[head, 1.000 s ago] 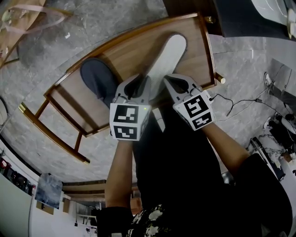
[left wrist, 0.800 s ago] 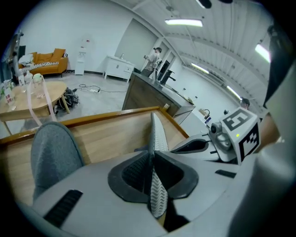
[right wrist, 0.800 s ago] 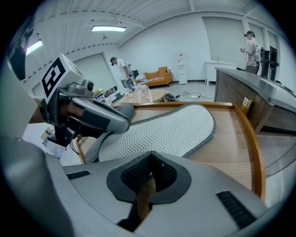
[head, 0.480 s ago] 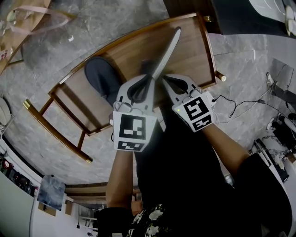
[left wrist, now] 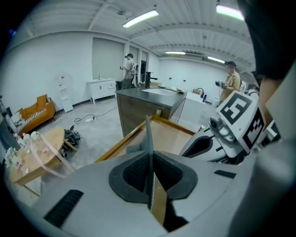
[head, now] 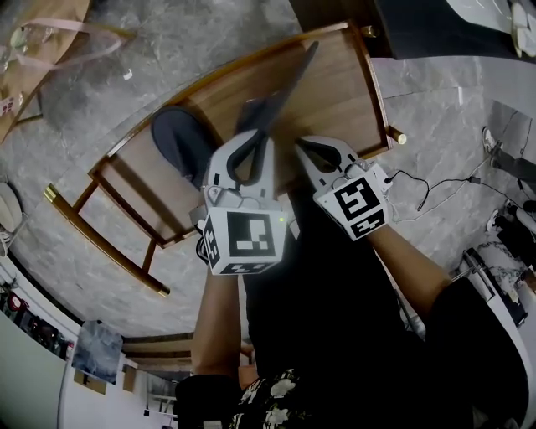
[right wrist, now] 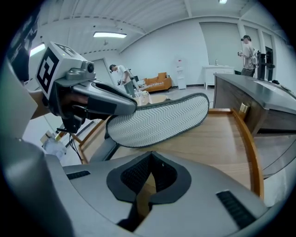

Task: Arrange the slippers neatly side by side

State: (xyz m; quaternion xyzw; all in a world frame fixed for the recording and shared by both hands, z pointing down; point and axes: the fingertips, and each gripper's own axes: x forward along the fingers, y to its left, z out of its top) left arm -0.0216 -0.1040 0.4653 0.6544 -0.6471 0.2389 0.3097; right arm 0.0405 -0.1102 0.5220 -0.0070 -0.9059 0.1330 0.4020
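Observation:
A low wooden table (head: 335,92) with a raised rim carries a dark grey slipper (head: 176,138) at its left. My left gripper (head: 251,141) is shut on the second slipper (head: 289,84) and holds it up off the table, turned on edge, so it shows as a thin dark strip. The jaws have just been closing with this slipper between them. In the left gripper view the slipper (left wrist: 149,139) stands edge-on between the pads. The right gripper view shows its pale zigzag sole (right wrist: 162,120). My right gripper (head: 303,145) is shut and empty, just right of the left one.
The table's far right corner (head: 368,33) sits by a dark counter (head: 419,25). A cable (head: 435,188) trails on the grey floor to the right. A small light wooden table (head: 33,33) stands at the top left. People stand far back in both gripper views.
The slipper lay flat with its pale sole up; my left gripper has lifted it and rolled it onto its edge. The right gripper has stayed put.

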